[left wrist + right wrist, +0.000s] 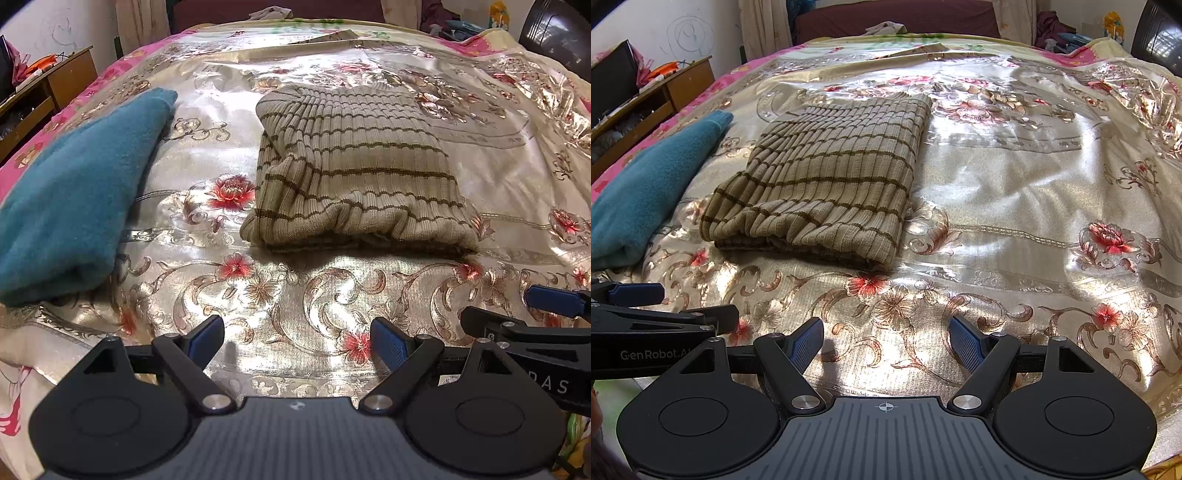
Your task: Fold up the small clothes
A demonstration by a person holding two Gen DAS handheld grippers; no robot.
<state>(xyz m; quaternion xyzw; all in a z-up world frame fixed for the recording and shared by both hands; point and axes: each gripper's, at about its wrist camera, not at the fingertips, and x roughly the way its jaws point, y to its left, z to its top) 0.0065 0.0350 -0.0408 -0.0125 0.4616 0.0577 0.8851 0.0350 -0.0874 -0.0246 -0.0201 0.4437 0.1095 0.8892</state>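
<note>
A folded beige ribbed sweater with thin brown stripes (827, 181) lies flat on the shiny floral bedspread (1015, 192), and everything else sits around it. Just to its left lies a folded teal fleece garment (650, 192), apart from it, and beyond that, off the bed's edge, stands a wooden cabinet (676, 88). Nearer the camera than the sweater, the right gripper (886, 341) hangs over bare bedspread with its blue-padded jaws wide apart and nothing between them, while the left gripper (646, 306) juts in at its left side.

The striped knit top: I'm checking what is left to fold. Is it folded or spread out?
Folded. The striped knit top lies as a compact rectangle on the floral bedspread, with stacked layers showing along its near edge.
</note>
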